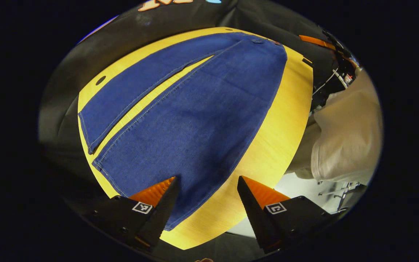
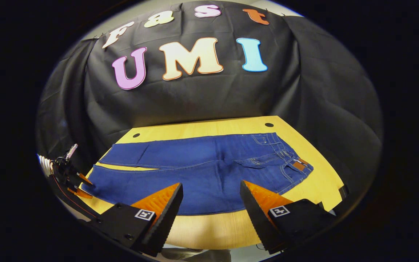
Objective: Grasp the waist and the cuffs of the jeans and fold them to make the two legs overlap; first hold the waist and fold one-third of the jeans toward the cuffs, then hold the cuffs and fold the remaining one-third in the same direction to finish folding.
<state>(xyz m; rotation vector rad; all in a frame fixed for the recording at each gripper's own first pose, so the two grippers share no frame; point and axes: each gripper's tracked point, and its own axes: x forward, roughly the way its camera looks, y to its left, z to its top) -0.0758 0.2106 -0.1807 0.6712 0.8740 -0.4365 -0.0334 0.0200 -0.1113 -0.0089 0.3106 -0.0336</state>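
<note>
The jeans (image 2: 202, 174) lie spread flat on the yellow wooden tabletop (image 2: 227, 125), the two legs side by side and not yet overlapped, with a thin strip of bare wood showing between them toward the cuffs. In the right gripper view the waist (image 2: 296, 165), with its brown patch, is at the right end and the cuffs at the left end. In the left gripper view the near cuff (image 1: 111, 178) sits just ahead of the left gripper (image 1: 206, 182), jaws apart and holding nothing, hovering over the hem end of the near leg. The right gripper (image 2: 211, 187) hangs above the near edge of the near leg around mid-thigh, jaws likewise apart and empty; the other gripper (image 2: 69, 176) appears far off at the left edge of that view, by the cuffs. Judgement: the first step, laying one leg over the other, has not begun; this is the approach. The next move calls for the right gripper to reach the waist and the left to close on a cuff, then lifting one leg across onto the other together. Around: black cloth wall behind, small dark holes in the tabletop (image 2: 268, 124), a person's light-coloured clothing (image 1: 344, 138) beside the table. Nothing lies on the denim to obstruct the fold.
</note>
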